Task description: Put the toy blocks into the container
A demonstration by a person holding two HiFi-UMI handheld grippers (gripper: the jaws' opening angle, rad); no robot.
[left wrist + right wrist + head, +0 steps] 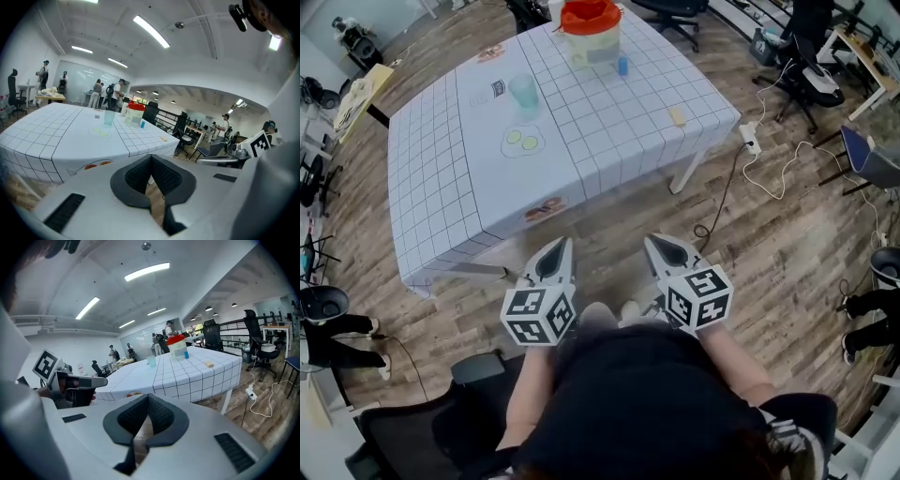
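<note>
Wood-plank office flooring surrounds a large counter (609,141) draped in a white cloth with a black grid. Both tools hang short of its near edge, at 6 o'clock in the head view. The left gripper (558,248) and the right gripper (664,246) each have their jaws pressed together with nothing between them.

A clear plastic container with an orange-red top (591,33) stands at the far, 12 o'clock end. A pale green translucent cup (525,94) sits at its 8 o'clock. The small blue toy block (622,66) lies just beside the container at 4 o'clock, and the tan toy block (678,116) lies near the 3 o'clock edge.

The step in hand looks like the approach. It would go best by closing in along the right side, spreading the jaws before arriving, and taking the nearer tan block first.
</note>
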